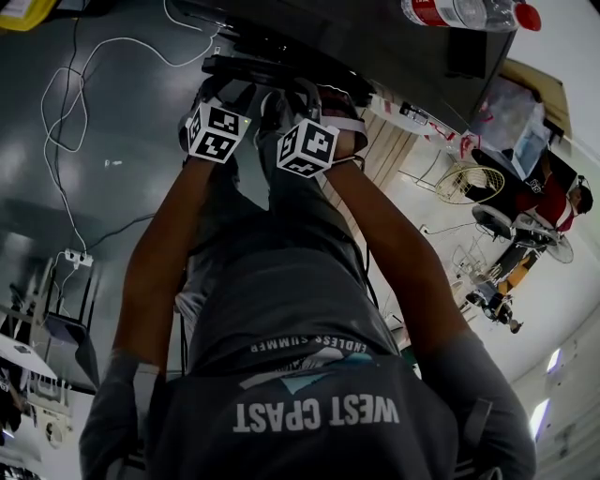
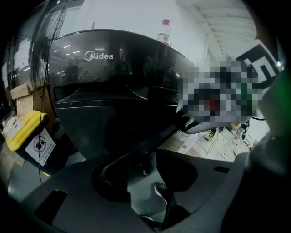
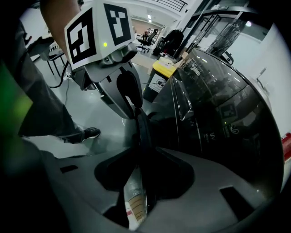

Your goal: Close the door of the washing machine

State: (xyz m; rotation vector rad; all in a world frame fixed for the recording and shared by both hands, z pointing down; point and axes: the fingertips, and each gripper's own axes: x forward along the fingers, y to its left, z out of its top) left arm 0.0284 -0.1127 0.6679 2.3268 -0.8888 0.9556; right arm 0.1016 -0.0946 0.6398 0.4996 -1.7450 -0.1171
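Observation:
The dark washing machine [image 1: 394, 42] [image 2: 113, 68] [image 3: 213, 104] stands ahead of me, and its door [image 1: 267, 64] hangs open. In the left gripper view the door's thin edge [image 2: 154, 141] runs slantwise between the jaws of my left gripper [image 2: 145, 182] [image 1: 225, 89], with floor showing beside it, so the pads do not press it. My right gripper [image 3: 141, 177] [image 1: 309, 94] is shut on the same door edge [image 3: 143, 132], just below the left gripper [image 3: 129, 98]. Both marker cubes sit side by side in the head view.
A water bottle [image 1: 469, 13] [image 2: 164, 32] rests on top of the machine. A yellow bin [image 2: 25, 132] [image 3: 166, 68] stands beside it. White cables and a power strip [image 1: 75, 258] lie on the floor at left. A fan [image 1: 469, 183] and a seated person [image 1: 553, 202] are at right.

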